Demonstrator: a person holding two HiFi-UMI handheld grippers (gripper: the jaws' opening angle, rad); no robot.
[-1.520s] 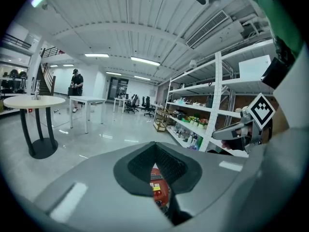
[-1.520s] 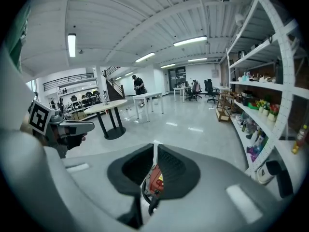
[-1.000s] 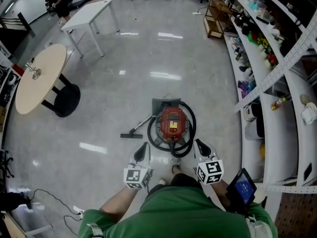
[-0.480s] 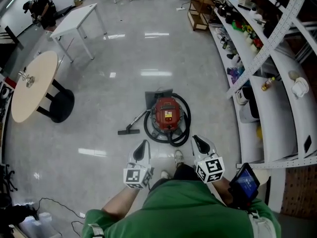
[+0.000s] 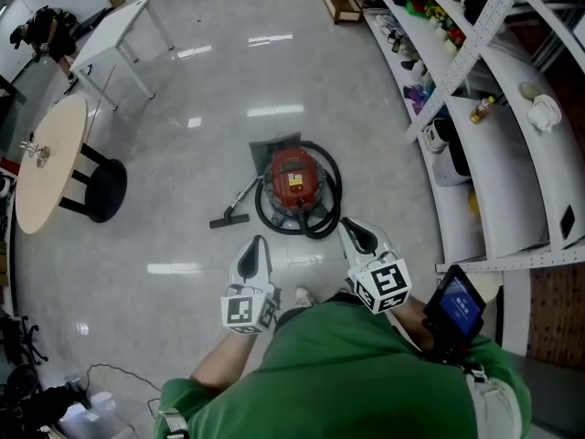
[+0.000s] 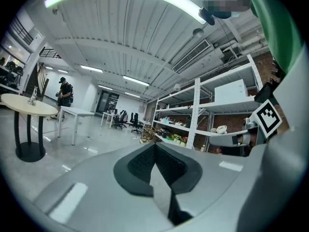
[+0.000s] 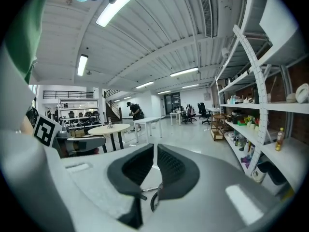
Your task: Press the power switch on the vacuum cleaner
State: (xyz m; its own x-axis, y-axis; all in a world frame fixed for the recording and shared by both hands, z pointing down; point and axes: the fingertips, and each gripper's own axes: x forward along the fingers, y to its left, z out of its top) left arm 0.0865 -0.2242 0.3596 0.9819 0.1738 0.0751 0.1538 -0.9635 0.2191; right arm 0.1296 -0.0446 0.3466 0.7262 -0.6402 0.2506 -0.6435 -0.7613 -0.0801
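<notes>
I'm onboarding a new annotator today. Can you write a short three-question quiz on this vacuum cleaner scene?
1. True or false: the left tool grips something between its jaws.
2. What colour is the hose coiled round the vacuum cleaner? A) white B) black C) green
3. Fill in: in the head view, the round table stands on the person's ____ side.

Key: 1 false, the jaws are shut on nothing; 2 B; 3 left.
</notes>
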